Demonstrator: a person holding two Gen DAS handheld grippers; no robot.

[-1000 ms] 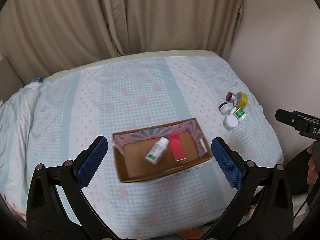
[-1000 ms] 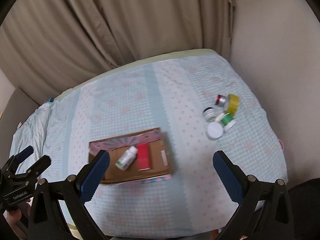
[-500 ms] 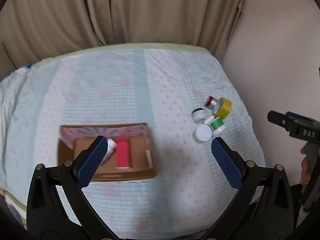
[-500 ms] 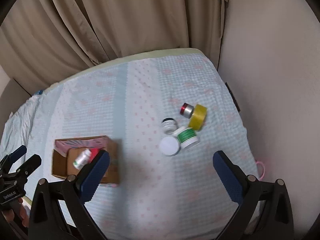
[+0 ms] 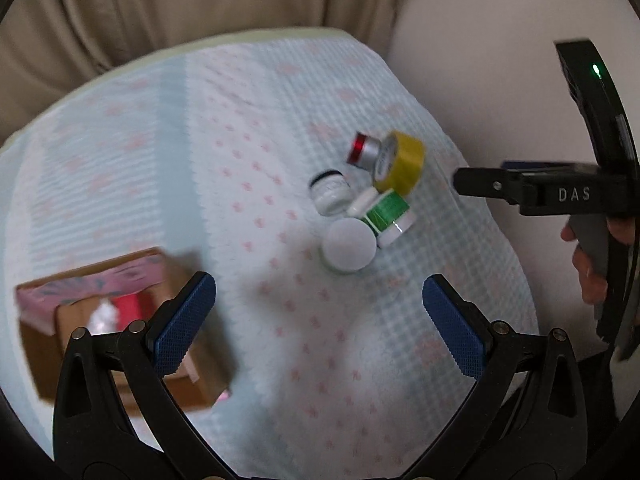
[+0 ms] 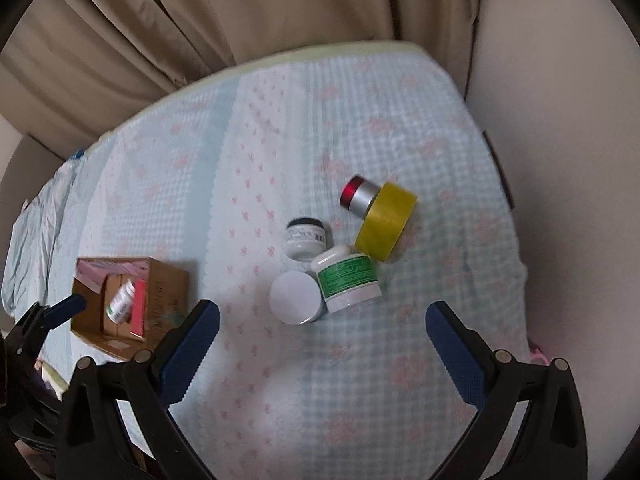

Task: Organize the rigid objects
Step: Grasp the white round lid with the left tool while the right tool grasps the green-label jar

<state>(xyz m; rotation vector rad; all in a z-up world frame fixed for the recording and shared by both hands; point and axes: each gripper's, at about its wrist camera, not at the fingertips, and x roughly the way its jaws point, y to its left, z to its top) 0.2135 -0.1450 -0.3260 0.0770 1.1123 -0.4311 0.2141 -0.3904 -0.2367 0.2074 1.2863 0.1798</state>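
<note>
A cluster lies on the bed: a yellow tape roll (image 6: pixel 386 226), a silver jar with a red cap (image 6: pixel 358 197), a black-lidded jar (image 6: pixel 305 237), a green-labelled jar on its side (image 6: pixel 349 278) and a white-lidded jar (image 6: pixel 295 297). The cluster also shows in the left wrist view, with the white-lidded jar (image 5: pixel 350 245) nearest. A cardboard box (image 6: pixel 128 304) at the left holds a white bottle (image 6: pixel 122 301) and a red box (image 6: pixel 138 308). My right gripper (image 6: pixel 322 350) is open and empty, just short of the cluster. My left gripper (image 5: pixel 320 322) is open and empty, also facing it.
The bed has a pale blue and pink checked cover (image 6: pixel 360 380). Beige curtains (image 6: pixel 240 12) hang behind it and a cream wall (image 6: pixel 568 160) runs along its right edge. The right gripper's body (image 5: pixel 560 194) shows at the right of the left wrist view.
Both grippers have swung right and moved closer to the jar cluster. The cardboard box has slid to the left edge of both views. Both grippers stay open.
</note>
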